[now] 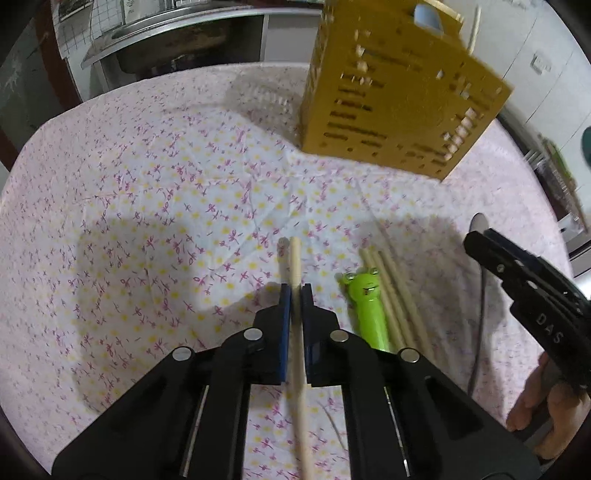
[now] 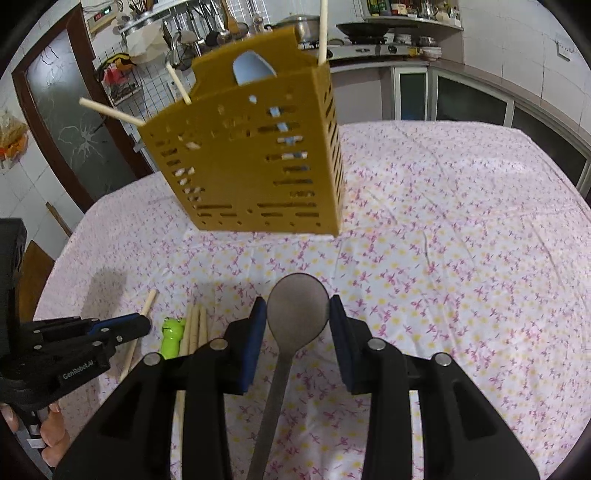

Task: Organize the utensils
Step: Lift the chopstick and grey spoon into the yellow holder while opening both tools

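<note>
Left wrist view: the left gripper (image 1: 295,291) is clamped on 1 wooden chopstick (image 1: 295,258), whose lower end runs out of frame. Right wrist view: the right gripper (image 2: 297,314) stands partly open around a metal spoon (image 2: 297,306); pad contact cannot be confirmed, and the handle is hidden below. The yellow slotted utensil holder (image 2: 255,162) stands beyond on the floral tablecloth (image 2: 461,240), containing chopsticks and a blue spoon (image 2: 251,70), mostly concealed. Loose chopsticks (image 1: 391,291) lie beside a green frog-topped utensil (image 1: 364,306), partly occluded. Kitchen counters and hanging utensils (image 2: 207,29) fill the background.
</note>
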`<state>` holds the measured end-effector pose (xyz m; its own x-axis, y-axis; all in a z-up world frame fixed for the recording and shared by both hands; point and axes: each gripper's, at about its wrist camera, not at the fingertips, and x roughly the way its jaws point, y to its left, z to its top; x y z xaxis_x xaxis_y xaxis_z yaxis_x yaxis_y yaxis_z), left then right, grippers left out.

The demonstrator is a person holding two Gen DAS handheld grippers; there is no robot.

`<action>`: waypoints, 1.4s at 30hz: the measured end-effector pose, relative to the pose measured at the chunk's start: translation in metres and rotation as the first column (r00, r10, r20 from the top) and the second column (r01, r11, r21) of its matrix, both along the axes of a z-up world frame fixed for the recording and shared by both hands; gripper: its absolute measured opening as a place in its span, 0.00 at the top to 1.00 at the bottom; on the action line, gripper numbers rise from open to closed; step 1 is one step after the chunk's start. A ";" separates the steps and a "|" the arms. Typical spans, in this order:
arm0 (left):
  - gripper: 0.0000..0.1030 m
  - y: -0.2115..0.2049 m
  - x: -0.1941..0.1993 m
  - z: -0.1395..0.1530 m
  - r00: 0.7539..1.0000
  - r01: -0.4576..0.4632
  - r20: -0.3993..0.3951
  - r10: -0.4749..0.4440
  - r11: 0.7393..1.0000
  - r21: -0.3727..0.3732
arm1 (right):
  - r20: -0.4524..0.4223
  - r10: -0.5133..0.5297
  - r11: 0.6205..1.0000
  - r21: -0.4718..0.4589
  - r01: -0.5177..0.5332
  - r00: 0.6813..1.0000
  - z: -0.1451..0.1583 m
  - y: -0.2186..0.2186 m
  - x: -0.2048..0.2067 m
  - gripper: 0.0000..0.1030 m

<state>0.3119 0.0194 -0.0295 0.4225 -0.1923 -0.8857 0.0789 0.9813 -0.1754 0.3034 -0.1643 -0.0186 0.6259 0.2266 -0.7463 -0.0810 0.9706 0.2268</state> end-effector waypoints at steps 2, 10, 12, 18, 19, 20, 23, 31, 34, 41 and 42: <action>0.96 0.003 -0.007 0.011 0.998 0.001 0.059 0.001 0.999 -0.033 | 0.026 0.001 1.000 0.003 -0.001 1.000 0.007 -0.002 -0.002 0.66; 0.96 0.010 -0.027 0.060 0.954 0.035 0.299 0.008 0.990 -0.138 | 0.170 0.007 1.000 -0.029 -0.002 0.985 0.046 -0.010 -0.018 0.66; 0.96 0.007 -0.031 0.072 0.935 0.052 0.356 0.008 0.986 -0.160 | 0.208 0.008 0.999 -0.035 -0.001 0.978 0.057 -0.012 -0.022 0.66; 0.96 0.006 -0.039 0.105 0.875 0.091 0.485 0.007 0.979 -0.180 | 0.290 0.021 0.999 -0.052 -0.006 0.957 0.084 -0.013 -0.029 0.66; 0.96 0.005 -0.040 0.111 0.864 0.093 0.504 0.011 0.979 -0.180 | 0.298 0.021 0.999 -0.050 -0.006 0.954 0.089 -0.014 -0.029 0.66; 0.96 0.004 -0.040 0.115 0.856 0.094 0.517 0.012 0.979 -0.179 | 0.309 0.022 0.999 -0.048 -0.007 0.951 0.094 -0.015 -0.028 0.66; 0.96 0.000 -0.037 0.138 0.820 0.110 0.572 0.004 0.980 -0.165 | 0.346 0.019 0.999 -0.054 -0.001 0.938 0.113 -0.018 -0.022 0.66; 0.96 -0.012 -0.009 0.213 0.682 0.112 0.731 0.012 0.986 -0.120 | 0.447 -0.001 0.998 -0.061 0.031 0.895 0.175 -0.031 0.008 0.66; 0.96 -0.018 0.003 0.235 0.599 0.053 0.799 0.057 0.993 -0.110 | 0.493 -0.023 0.998 -0.041 0.050 0.870 0.198 -0.036 0.027 0.66; 0.96 -0.024 0.056 0.234 0.519 -0.009 0.846 0.119 0.991 -0.133 | 0.560 -0.059 0.997 -0.015 0.081 0.826 0.212 -0.036 0.063 0.66; 0.96 -0.027 0.062 0.231 0.508 -0.015 0.854 0.115 0.992 -0.124 | 0.569 -0.062 0.996 -0.014 0.085 0.820 0.210 -0.035 0.068 0.66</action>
